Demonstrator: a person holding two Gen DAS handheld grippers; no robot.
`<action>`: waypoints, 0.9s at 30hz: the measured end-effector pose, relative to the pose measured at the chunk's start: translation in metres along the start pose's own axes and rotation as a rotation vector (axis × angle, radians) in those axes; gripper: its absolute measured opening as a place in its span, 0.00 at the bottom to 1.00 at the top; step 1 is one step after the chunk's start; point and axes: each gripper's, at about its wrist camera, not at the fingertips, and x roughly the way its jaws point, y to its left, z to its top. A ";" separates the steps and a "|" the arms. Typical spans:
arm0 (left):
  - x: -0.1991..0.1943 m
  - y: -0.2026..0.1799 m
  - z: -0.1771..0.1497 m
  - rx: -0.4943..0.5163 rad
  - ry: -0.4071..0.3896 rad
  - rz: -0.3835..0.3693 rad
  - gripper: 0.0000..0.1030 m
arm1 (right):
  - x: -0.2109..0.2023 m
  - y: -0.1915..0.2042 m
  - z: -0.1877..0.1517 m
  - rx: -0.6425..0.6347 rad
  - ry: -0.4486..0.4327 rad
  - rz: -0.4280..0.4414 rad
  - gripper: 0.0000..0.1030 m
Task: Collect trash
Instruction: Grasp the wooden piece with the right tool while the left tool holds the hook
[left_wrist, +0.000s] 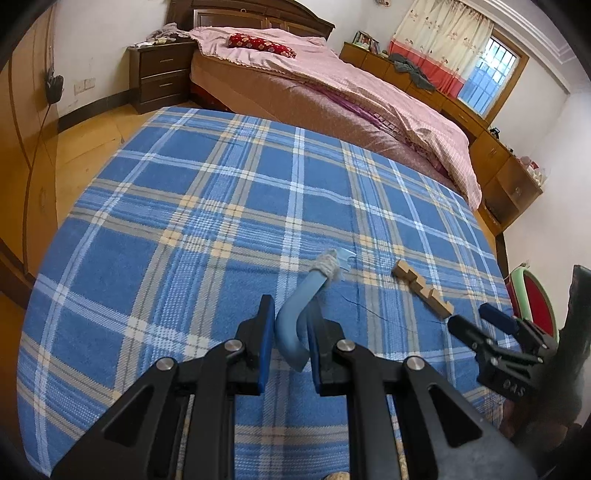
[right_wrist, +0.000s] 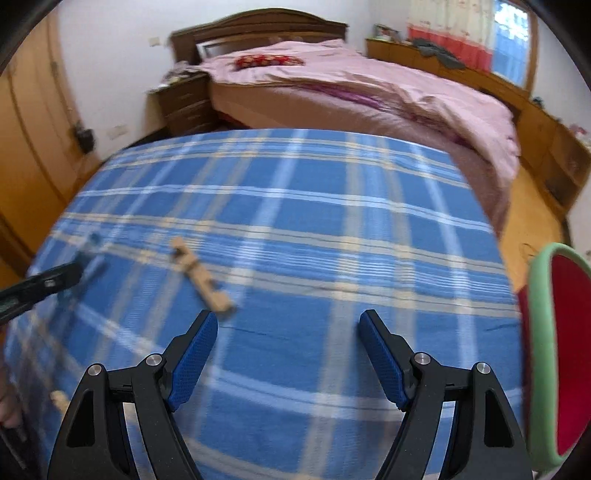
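Observation:
A light blue curved plastic piece (left_wrist: 295, 325), with a woolly grey wrap (left_wrist: 328, 266) near its far end, sticks out of my left gripper (left_wrist: 291, 306), which is shut on its bent end. Its far tip rests on the blue plaid cloth (left_wrist: 207, 206). A notched wooden block (left_wrist: 421, 290) lies on the cloth to the right of it. My right gripper (left_wrist: 471, 314) stands open just right of the block's near end. In the right wrist view the block (right_wrist: 201, 275) lies ahead of the left fingertip of my right gripper (right_wrist: 288, 325), with nothing between the fingers.
A red bin with a green rim (right_wrist: 543, 347) stands off the cloth's right edge. Beyond the cloth lies a bed with a pink quilt (left_wrist: 332, 85). A dark nightstand (left_wrist: 160, 75) is at the far left, with wooden cabinets (left_wrist: 491, 158) along the right wall.

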 end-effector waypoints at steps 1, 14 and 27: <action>0.000 0.001 0.000 -0.003 -0.001 -0.001 0.16 | 0.000 0.004 0.001 -0.006 0.003 0.025 0.78; -0.003 0.003 -0.002 -0.010 -0.006 -0.020 0.16 | 0.011 0.036 0.014 -0.064 -0.018 0.103 0.43; -0.021 -0.012 -0.010 0.028 -0.029 -0.049 0.16 | -0.009 0.037 -0.006 -0.042 -0.026 0.126 0.10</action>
